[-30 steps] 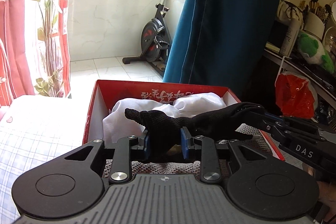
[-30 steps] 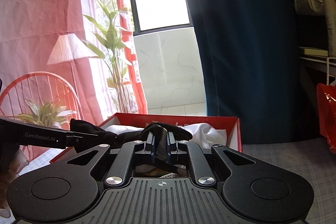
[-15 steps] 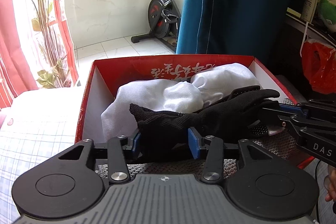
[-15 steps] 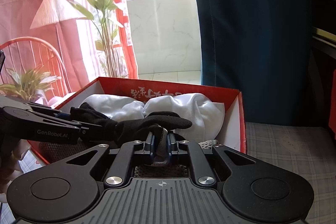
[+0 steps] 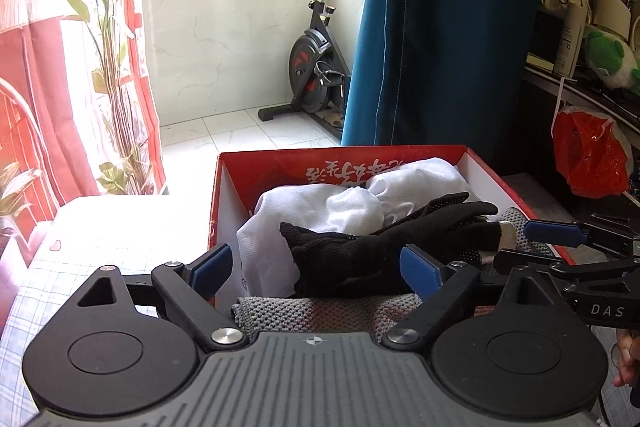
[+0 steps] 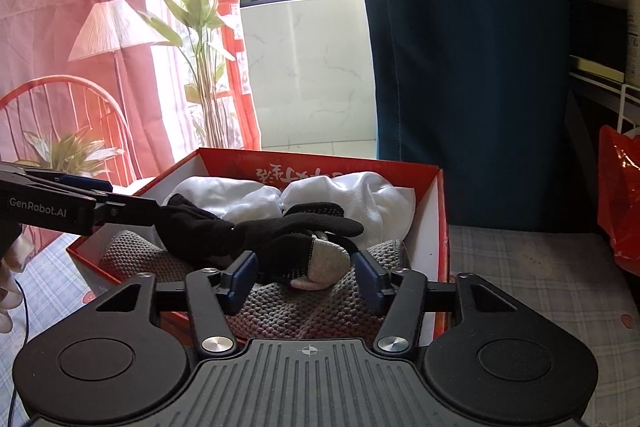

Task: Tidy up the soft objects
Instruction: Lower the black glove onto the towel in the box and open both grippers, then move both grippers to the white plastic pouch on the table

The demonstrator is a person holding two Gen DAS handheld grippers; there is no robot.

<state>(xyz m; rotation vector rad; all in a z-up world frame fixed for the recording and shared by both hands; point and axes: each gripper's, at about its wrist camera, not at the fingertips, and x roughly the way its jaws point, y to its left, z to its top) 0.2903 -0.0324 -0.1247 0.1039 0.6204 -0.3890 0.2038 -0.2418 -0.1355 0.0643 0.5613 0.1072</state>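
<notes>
A black glove with a grey fingertip lies in the red box, across a grey knitted cloth and in front of a white cloth. My left gripper straddles the glove's cuff end; its jaws are opening, and the blue pads stand clear of the fabric. My right gripper straddles the glove's fingers; its jaws are also opening, with gaps on both sides. Each gripper also shows at the edge of the other's view: the right gripper and the left gripper.
The red box rests on a checked bed cover. A blue curtain hangs behind it, a red curtain and plant at left. An orange bag hangs from a cluttered shelf at right. An exercise bike stands far back.
Both grippers went from shut on the black glove to open. The glove has come down and now lies loose on the grey knitted cloth in the box.
</notes>
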